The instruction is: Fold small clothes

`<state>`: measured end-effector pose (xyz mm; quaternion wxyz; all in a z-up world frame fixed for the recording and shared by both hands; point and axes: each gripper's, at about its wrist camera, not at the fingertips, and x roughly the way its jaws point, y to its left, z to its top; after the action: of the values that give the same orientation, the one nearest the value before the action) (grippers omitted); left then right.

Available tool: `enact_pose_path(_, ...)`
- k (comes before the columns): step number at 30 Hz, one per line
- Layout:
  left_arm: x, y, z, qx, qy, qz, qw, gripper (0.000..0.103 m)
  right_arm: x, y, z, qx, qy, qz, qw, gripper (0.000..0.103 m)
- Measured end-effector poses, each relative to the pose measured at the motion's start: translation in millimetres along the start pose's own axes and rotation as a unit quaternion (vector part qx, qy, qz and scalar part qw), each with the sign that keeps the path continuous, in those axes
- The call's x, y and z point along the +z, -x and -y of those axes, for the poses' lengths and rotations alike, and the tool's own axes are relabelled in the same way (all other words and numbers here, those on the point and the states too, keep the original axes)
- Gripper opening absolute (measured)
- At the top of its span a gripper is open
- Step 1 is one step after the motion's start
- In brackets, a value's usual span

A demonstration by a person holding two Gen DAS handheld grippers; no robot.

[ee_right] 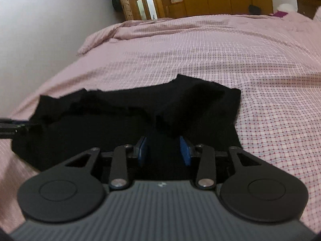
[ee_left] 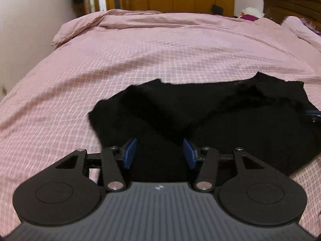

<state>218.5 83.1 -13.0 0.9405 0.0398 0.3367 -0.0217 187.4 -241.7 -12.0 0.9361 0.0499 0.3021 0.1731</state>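
Black garment (ee_left: pixel 200 120) spread on pink bed (ee_left: pixel 140 60), centre of frame. Left gripper (ee_left: pixel 159 152) and right gripper (ee_right: pixel 164 150) both open over near hem. Best to pinch corners evenly, then lift together.

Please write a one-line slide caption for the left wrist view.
Left gripper, open, over the near edge of a black garment on a pink checked bedspread.

My black garment (ee_left: pixel 200 116) lies spread on the pink checked bed (ee_left: pixel 140 60), a fuzzy dark knit with rumpled folds across its far part and an uneven, ragged-looking far edge.
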Motion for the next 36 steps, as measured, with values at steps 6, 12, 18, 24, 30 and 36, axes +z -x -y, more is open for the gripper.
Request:
enact_pose_path(6,21.2,-24.4,-3.3,-0.017,0.025,0.035,0.9989,0.056,23.2,-17.4,5.7,0.002,-0.007,0.023,1.000,0.038)
enact_pose_path(12,47.1,-37.8,-15.4,0.002,0.062,0.061,0.9962,0.056,49.8,-36.5,21.8,-0.021,-0.054,0.052,0.997,0.039)
enact_pose_path(18,65.3,-47.4,-32.4,0.017,0.097,0.067,0.9929,0.057,61.6,-54.9,43.5,-0.013,-0.125,0.060,0.990,0.039)
enact_pose_path(24,71.5,-40.7,-45.6,0.010,0.120,0.067,0.9904,0.058,63.7,-50.8,56.1,0.000,-0.175,0.063,0.983,0.039)
enact_pose_path(30,77.0,-19.8,-42.4,0.008,0.107,0.089,0.9902,0.061,66.7,-29.5,61.9,-0.004,-0.206,0.107,0.973,0.057)
enact_pose_path(36,86.6,1.1,-38.4,0.011,0.095,0.105,0.9899,0.063,70.4,-16.5,51.5,-0.010,-0.163,0.116,0.980,0.058)
